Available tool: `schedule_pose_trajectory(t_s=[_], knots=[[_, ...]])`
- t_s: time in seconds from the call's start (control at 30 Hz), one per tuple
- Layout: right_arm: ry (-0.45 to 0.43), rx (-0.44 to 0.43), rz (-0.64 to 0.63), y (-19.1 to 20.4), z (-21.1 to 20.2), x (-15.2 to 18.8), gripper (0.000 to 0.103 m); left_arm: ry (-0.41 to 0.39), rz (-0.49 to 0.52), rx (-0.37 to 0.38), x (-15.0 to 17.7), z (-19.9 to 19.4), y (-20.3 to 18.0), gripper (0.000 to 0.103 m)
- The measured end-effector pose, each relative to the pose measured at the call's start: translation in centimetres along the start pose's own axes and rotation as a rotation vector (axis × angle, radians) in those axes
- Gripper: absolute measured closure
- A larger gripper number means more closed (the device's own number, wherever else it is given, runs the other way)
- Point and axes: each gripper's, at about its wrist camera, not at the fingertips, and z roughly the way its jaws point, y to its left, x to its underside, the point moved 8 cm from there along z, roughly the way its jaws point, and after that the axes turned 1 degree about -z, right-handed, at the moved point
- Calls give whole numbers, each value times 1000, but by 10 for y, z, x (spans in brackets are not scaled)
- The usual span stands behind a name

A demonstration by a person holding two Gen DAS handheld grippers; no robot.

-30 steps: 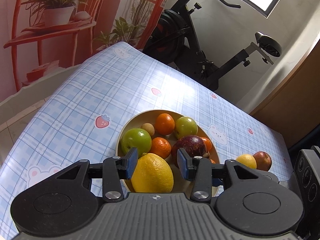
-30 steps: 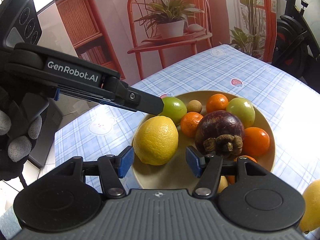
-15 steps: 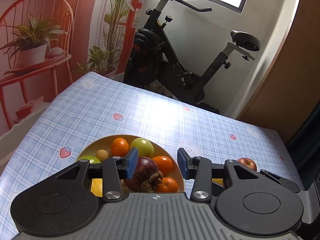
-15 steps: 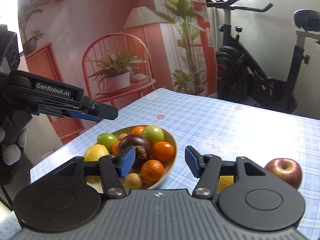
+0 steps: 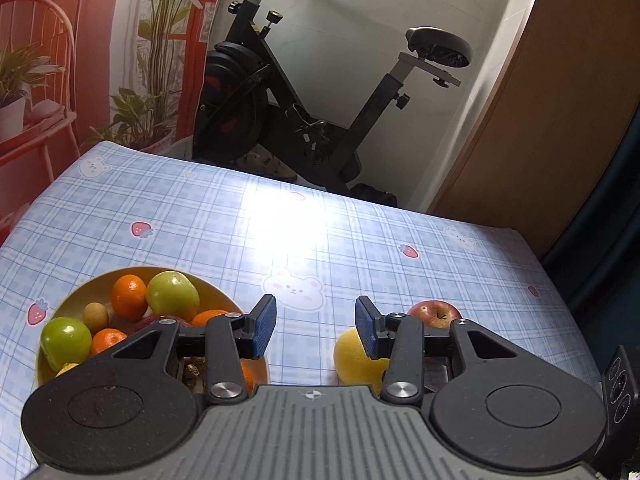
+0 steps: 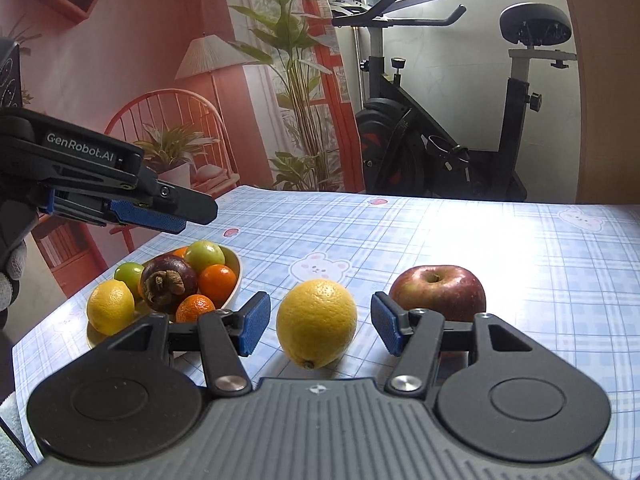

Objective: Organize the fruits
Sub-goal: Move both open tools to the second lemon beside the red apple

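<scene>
A tan bowl [image 6: 236,268] on the blue checked tablecloth holds green fruits, oranges, a lemon [image 6: 110,306] and a dark mangosteen [image 6: 170,282]. It also shows in the left wrist view [image 5: 76,292]. A loose lemon [image 6: 316,322] lies on the cloth right of the bowl, between the open jaws of my right gripper [image 6: 316,326], untouched. A red apple [image 6: 438,292] lies to its right. My left gripper [image 5: 316,330] is open and empty above the cloth between the bowl and the loose lemon [image 5: 354,356]; it also shows in the right wrist view [image 6: 160,212].
An exercise bike [image 6: 448,128] stands beyond the table's far edge. A wooden panel [image 5: 552,112] is at the right. A mural wall with a painted chair [image 6: 168,132] is at the left. Bare tablecloth [image 5: 280,224] stretches beyond the fruit.
Both grippers have swung right, away from the bowl. My right gripper now frames the loose lemon. My left gripper has left the lemon in the bowl and stays open.
</scene>
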Motion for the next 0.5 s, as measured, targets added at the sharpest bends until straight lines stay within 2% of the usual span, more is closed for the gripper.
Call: schedule_pose_trajectory(t_s=[0.13, 0.5], knots=[[27, -14, 8, -1, 4, 2, 43, 29, 2, 14, 2, 12, -2, 57], [134, -56, 33, -2, 25, 12, 43, 176, -59, 61, 4, 56, -6, 55]])
